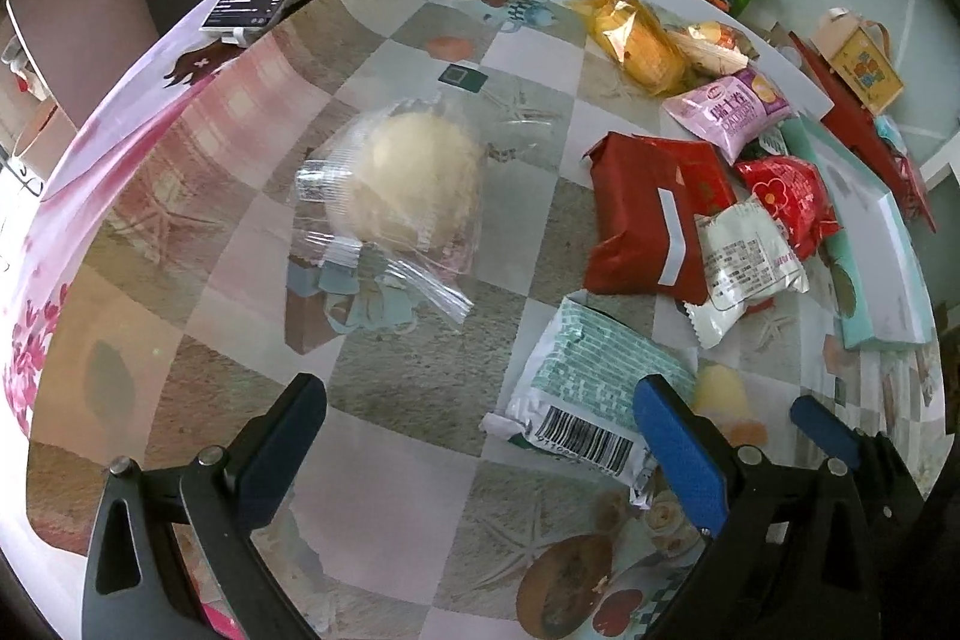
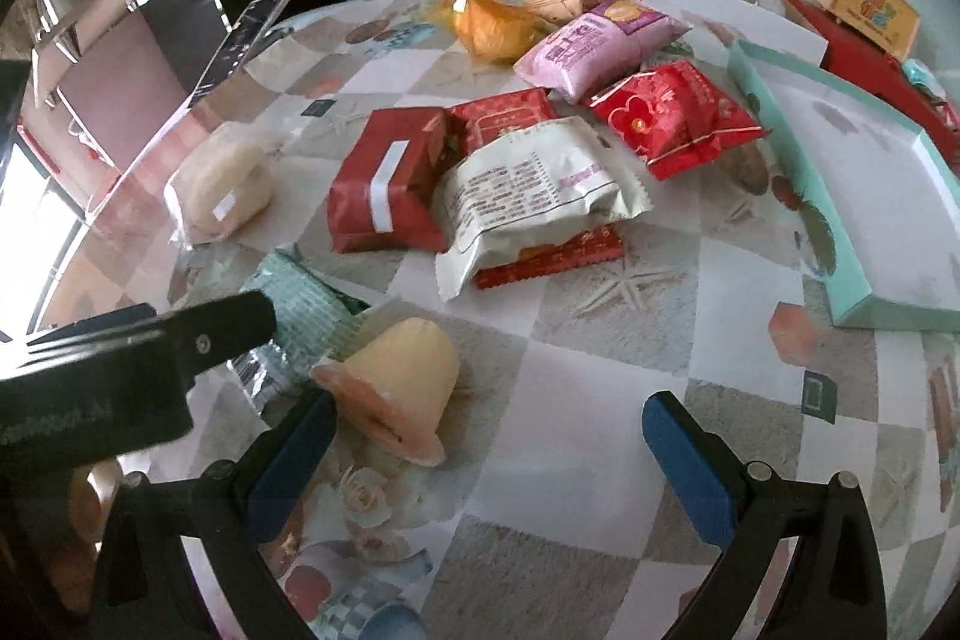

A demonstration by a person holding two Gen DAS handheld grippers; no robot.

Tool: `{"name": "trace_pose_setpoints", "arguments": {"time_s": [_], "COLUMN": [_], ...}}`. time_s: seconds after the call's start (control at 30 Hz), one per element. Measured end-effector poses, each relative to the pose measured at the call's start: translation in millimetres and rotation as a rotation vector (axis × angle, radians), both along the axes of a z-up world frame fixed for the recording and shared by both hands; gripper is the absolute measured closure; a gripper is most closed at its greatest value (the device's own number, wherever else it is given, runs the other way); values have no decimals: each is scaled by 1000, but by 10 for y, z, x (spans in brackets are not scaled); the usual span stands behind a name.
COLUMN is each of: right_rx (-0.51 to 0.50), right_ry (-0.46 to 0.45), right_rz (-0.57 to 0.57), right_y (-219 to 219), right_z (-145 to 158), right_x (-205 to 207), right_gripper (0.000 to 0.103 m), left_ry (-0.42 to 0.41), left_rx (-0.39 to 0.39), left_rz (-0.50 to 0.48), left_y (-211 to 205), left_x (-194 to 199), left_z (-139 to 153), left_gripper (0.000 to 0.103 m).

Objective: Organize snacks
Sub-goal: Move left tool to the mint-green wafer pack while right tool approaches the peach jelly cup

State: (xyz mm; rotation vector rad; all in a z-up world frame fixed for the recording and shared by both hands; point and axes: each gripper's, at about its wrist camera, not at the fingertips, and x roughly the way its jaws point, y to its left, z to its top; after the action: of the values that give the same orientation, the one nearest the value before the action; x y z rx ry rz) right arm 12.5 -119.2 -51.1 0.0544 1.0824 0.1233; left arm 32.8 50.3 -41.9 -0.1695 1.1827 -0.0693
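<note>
Item: my left gripper [image 1: 480,436] and right gripper [image 2: 489,451], both spread, gripping nothing, hovering. Jelly cup [image 2: 399,370] tipped at my right gripper's eleven o'clock; teal box [image 2: 864,196] waiting, two o'clock, presumably for sorting.

Glossy plastic tablecloth [image 1: 420,430], clear crinkly film on bun pkt [image 1: 396,196], matt cardboard box [image 2: 852,196].
</note>
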Motion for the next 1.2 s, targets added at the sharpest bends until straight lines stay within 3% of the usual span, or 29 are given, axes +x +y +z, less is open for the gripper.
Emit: {"name": "trace_pose_setpoints", "arguments": {"time_s": [0.33,0.67,1.03,1.2], "right_rx": [-54,-79,-94,-85], "right_ry": [-36,-92,-128,-145], "right_rz": [-86,-21,43,72], "right_y": [-224,-108,-54,-30], "right_z": [-69,-80,-59,-47], "right_x": [99,177,246,253], "right_gripper": [0,2,17,30], "left_ry": [-8,-8,-13,-12], "left_rx": [-18,-24,-63,-73], "left_rz": [-61,-95,-66,-50], "left_y": [-213,-370,-282,-239], "left_x": [83,132,112,104], "left_z": [-62,-125,-128,-126], "left_gripper": [1,2,2,2]}}
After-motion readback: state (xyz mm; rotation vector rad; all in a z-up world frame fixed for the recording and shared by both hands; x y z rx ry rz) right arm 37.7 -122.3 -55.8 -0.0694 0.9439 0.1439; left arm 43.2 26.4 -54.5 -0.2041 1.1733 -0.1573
